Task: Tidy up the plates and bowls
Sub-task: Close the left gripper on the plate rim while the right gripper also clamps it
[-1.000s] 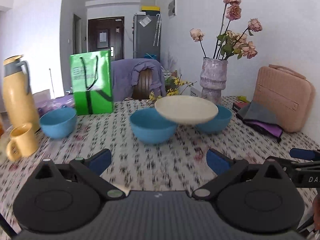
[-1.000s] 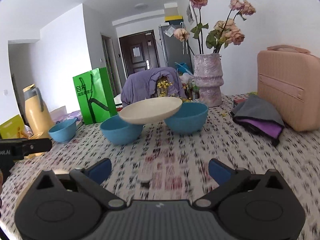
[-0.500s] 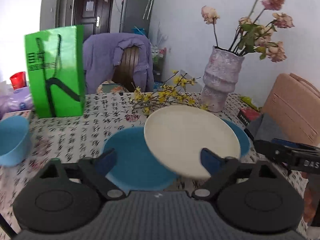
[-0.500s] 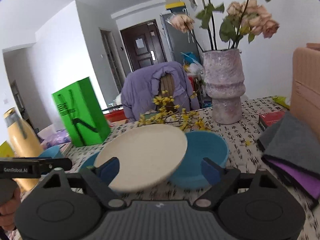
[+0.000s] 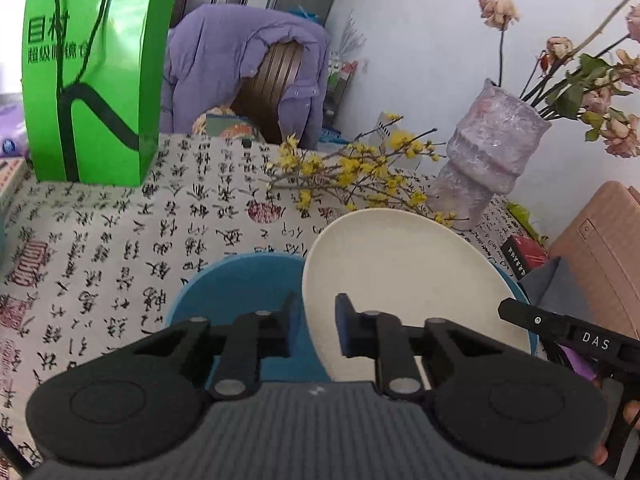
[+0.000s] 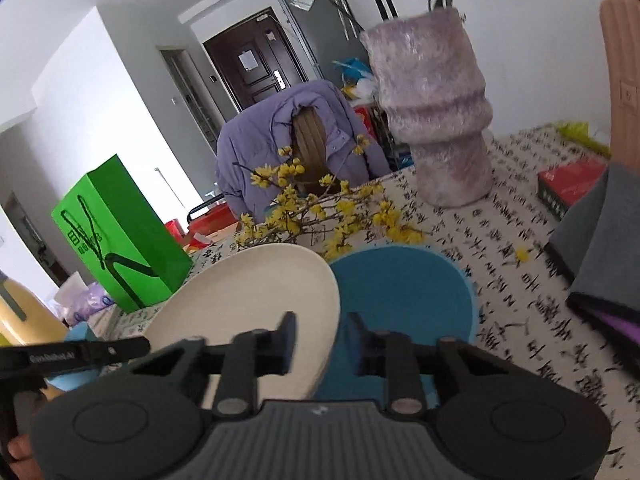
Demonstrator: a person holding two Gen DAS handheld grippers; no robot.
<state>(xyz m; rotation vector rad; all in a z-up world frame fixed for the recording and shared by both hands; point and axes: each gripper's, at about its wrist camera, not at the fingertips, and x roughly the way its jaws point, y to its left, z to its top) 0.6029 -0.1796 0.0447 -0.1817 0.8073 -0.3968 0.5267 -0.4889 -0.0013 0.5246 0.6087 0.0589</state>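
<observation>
A cream plate (image 5: 404,280) rests across two blue bowls on the patterned tablecloth. My left gripper (image 5: 316,316) has its jaws narrowed around the plate's left rim, over the left blue bowl (image 5: 240,292). My right gripper (image 6: 320,340) has its jaws narrowed around the plate's right rim (image 6: 256,292), beside the right blue bowl (image 6: 404,304). Whether the pads touch the plate is unclear. Each gripper's side shows in the other's view.
A pink-grey vase (image 5: 488,152) with dried roses stands behind the bowls, with yellow flower sprigs (image 5: 360,172) lying in front. A green bag (image 5: 88,76) stands back left. A pink case (image 5: 604,240) and folded cloths (image 6: 600,240) lie right.
Both grippers have moved forward to the plate and their jaws have narrowed from wide open to a small gap around its left and right rims.
</observation>
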